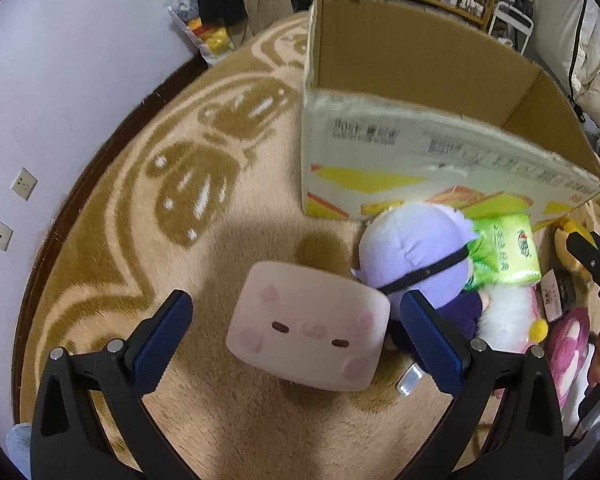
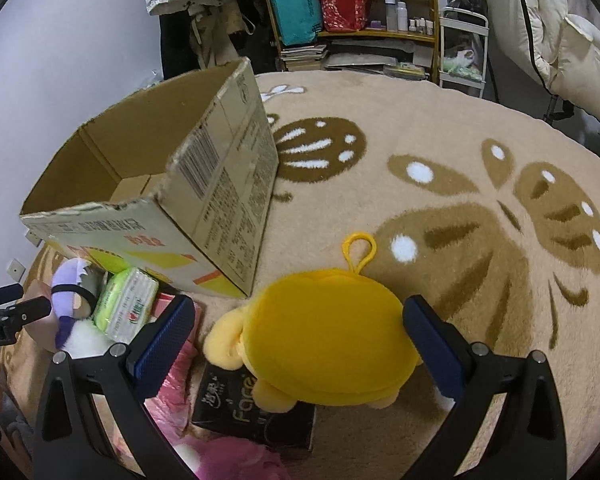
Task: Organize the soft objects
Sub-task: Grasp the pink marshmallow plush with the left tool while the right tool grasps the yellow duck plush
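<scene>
**Open box beside a pile of soft toys**

The open-topped cardboard box (image 2: 148, 184) stands on the beige patterned rug (image 2: 440, 128); its visible interior shows bare cardboard. The pale pink block-shaped plush with a face (image 1: 308, 326) lies tilted between the left gripper (image 1: 296, 340)'s spread fingers. The yellow rounded plush with a loop (image 2: 328, 340), loop pointing away, sits between the right gripper (image 2: 296, 340)'s spread fingers, overlapping a black tissue pack (image 2: 256, 412).
</scene>
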Available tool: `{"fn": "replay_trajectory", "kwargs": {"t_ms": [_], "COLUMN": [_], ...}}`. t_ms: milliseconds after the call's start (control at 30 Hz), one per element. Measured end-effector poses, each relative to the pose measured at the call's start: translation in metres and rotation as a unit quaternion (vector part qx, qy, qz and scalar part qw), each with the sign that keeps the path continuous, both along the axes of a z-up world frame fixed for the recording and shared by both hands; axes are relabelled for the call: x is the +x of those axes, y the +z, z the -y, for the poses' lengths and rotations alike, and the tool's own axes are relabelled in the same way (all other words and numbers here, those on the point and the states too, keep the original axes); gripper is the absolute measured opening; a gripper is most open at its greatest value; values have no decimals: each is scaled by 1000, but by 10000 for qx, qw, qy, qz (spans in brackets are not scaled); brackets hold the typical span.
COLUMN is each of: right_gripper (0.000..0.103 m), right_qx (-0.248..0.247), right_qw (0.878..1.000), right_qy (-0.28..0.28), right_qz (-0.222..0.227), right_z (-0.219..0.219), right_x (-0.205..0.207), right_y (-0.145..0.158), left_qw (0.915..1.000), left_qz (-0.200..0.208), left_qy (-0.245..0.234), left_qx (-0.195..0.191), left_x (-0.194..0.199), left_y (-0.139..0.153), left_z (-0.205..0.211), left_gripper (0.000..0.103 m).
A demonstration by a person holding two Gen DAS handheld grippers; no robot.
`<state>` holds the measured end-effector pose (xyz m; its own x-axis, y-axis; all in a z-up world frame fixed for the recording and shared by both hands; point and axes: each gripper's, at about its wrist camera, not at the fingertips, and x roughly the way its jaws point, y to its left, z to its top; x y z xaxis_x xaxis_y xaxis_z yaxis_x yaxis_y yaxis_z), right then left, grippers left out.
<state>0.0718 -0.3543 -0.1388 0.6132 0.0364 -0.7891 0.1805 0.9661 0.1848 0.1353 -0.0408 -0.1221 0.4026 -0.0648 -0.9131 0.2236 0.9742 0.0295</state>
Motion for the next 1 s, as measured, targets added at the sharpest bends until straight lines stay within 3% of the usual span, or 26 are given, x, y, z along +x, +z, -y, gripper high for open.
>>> {"fn": "replay_trajectory", "kwargs": {"t_ms": [333, 533, 700, 1000], "right_gripper": [103, 93, 84, 82], "right_qx": [-126, -97, -4, 7], "right_qw": [9999, 9995, 9995, 9998], "right_qy": [-26, -125, -196, -196], "right_qz": [-116, -279, -236, -82], "right_z": [2, 9, 14, 11], "right_x": [1, 2, 1, -4], "right_y": [-8, -14, -11, 3], "left_qw": [9996, 9990, 9987, 9994], "left_qz": [-281, -401, -433, -273], "left_qy": [89, 97, 34, 44], "left_qx": [17, -194, -254, -213], "left_x": [4, 7, 4, -8], "left_y": [-16, -20, -21, -11], "left_z": [-3, -5, -4, -4], "left_gripper": [102, 90, 72, 55]}}
